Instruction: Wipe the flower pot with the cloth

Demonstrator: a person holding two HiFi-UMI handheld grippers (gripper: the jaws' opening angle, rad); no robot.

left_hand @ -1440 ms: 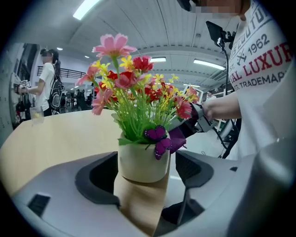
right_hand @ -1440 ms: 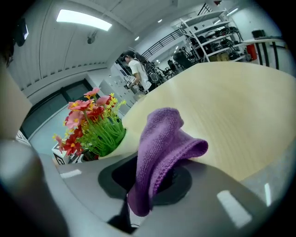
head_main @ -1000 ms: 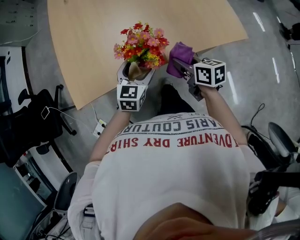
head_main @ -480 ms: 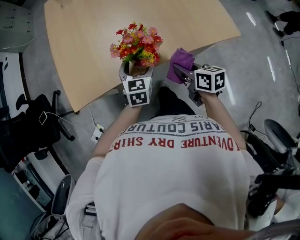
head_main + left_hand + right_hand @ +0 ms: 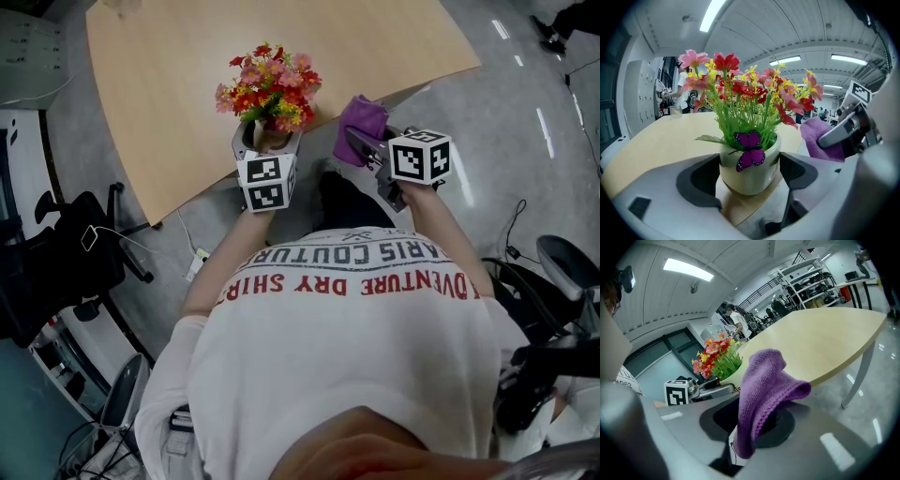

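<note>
my left tool (image 5: 267,143) pinches the flower pot (image 5: 749,171) at the bench (image 5: 169,94) edge. my right tool (image 5: 752,420) clamps the purple cloth (image 5: 764,380), near the pot.

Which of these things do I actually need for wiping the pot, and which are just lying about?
For the job:
flower pot, gripped by the left gripper
purple cloth, pinched in the right gripper

Lying about:
table
office chair
power strip on the floor
</note>
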